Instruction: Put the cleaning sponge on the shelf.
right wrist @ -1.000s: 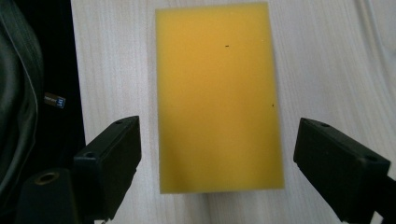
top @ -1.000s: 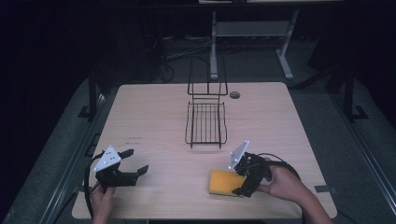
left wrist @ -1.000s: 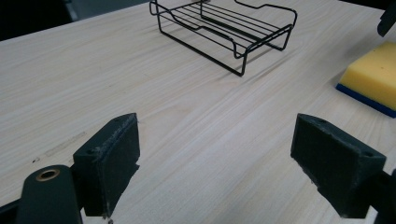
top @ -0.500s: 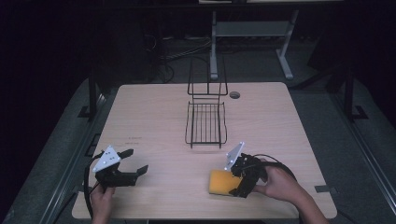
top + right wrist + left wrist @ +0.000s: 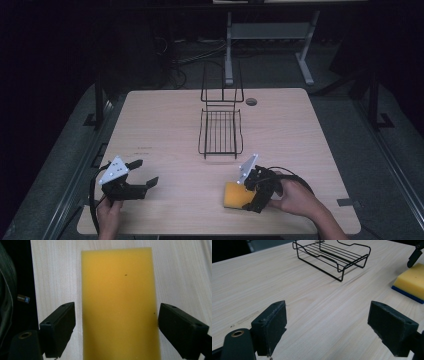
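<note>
A yellow sponge (image 5: 232, 195) with a blue underside lies flat near the table's front edge, right of centre. My right gripper (image 5: 248, 196) is open and lowered over it, one jaw on each long side of the sponge (image 5: 120, 302). The right jaw touches its edge and the left jaw stands a little off. My left gripper (image 5: 145, 172) is open at the front left, just above the bare wood, with nothing between its fingers. In the left gripper view the sponge (image 5: 410, 281) lies far right, beyond my left gripper (image 5: 334, 327).
A black wire rack (image 5: 220, 132) stands at the table's middle, its tall back toward the far edge, and its rim (image 5: 332, 257) appears ahead. A round cable hole (image 5: 251, 101) sits behind it. The wooden table (image 5: 165, 130) has free room at left.
My right gripper has slid a little to the left, farther over the sponge. The left gripper and the rack have stayed put.
</note>
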Available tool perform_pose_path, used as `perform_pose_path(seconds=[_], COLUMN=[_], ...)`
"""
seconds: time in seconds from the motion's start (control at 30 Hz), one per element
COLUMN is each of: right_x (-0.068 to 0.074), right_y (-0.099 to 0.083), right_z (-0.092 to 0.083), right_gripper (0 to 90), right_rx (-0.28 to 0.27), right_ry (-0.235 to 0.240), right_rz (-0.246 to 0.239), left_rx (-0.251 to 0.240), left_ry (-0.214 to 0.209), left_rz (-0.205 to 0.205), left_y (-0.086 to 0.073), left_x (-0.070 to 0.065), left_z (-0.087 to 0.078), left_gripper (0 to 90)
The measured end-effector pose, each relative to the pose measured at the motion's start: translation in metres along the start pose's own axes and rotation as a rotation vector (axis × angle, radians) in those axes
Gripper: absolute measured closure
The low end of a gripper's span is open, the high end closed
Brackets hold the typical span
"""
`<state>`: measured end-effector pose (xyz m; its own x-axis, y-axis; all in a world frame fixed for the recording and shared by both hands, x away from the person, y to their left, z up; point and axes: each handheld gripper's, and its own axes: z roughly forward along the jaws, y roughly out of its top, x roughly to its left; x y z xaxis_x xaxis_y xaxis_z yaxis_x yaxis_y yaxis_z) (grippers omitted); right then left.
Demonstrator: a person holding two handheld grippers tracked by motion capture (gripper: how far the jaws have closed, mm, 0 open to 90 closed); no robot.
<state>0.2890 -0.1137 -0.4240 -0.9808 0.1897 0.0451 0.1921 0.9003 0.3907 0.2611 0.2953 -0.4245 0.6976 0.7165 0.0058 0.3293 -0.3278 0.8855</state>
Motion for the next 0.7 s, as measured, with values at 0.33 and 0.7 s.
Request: perform_pose_path(seconds=[0.33, 0.7], right_x=[0.000, 0.000], right_y=[0.001, 0.000], right_z=[0.008, 0.012], right_gripper=[14.2, 14.2], right_rx=[-0.004, -0.001], right_ry=[0.007, 0.001], right_rz=[0.008, 0.007], left_rx=[-0.004, -0.005], left_ry=[0.000, 0.000], left_rz=[0.002, 0.000], left_y=[0.000, 0.000], left_x=[0.000, 0.000], left_z=[-0.001, -0.001], left_gripper=[15.0, 15.0])
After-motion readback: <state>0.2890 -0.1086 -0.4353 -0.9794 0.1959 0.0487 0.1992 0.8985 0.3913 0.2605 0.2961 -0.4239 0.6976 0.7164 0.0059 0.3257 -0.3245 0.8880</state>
